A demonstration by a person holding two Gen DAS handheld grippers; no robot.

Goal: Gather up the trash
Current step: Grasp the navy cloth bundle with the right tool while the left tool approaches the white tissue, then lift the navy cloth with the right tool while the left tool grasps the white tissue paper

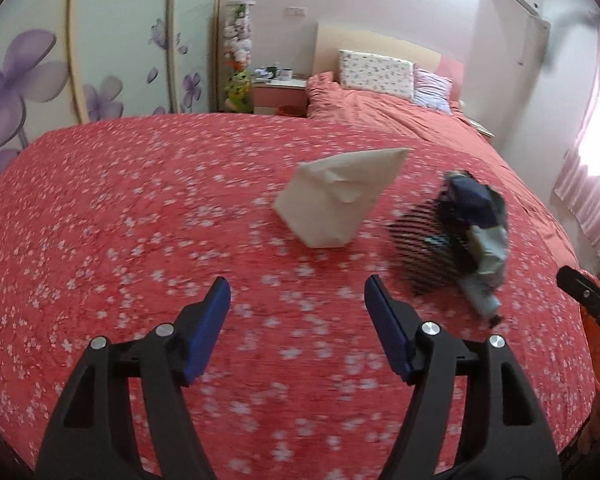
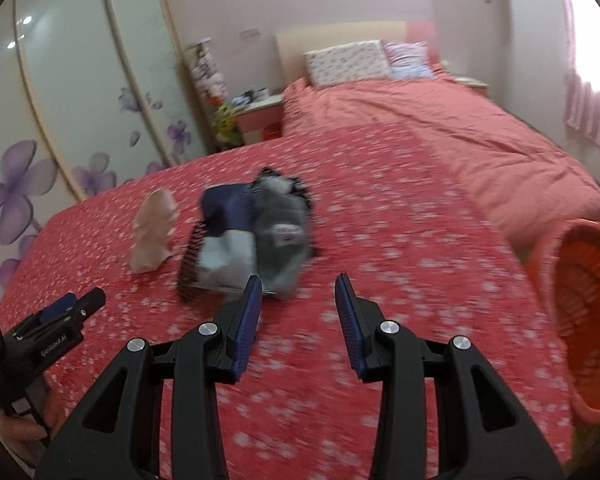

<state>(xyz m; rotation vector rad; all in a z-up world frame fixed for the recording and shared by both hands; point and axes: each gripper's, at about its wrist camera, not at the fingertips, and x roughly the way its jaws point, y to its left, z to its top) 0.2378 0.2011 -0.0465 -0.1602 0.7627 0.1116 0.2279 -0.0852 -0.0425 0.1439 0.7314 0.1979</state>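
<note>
A pile of trash (image 1: 476,232) lies on the red flowered bedcover (image 1: 140,240): a dark blue bag and pale grey wrappers spilling from a tipped black mesh basket (image 1: 420,248). Left of it stands a cream paper bag (image 1: 336,196). My left gripper (image 1: 298,280) hovers short of the bag, jaws wide apart, nothing between them. In the right wrist view the trash pile (image 2: 260,236) lies just beyond my right gripper (image 2: 299,278), which is open and holds nothing. The cream bag (image 2: 154,232) is to the pile's left. The left gripper (image 2: 80,302) shows at the lower left.
An orange woven basket (image 2: 580,320) sits at the right edge of the bed. A pink quilt (image 2: 440,136) and pillows (image 2: 348,62) lie further back. Wardrobe doors with purple flowers (image 1: 40,80) stand on the left, a bedside table (image 1: 280,92) beyond them.
</note>
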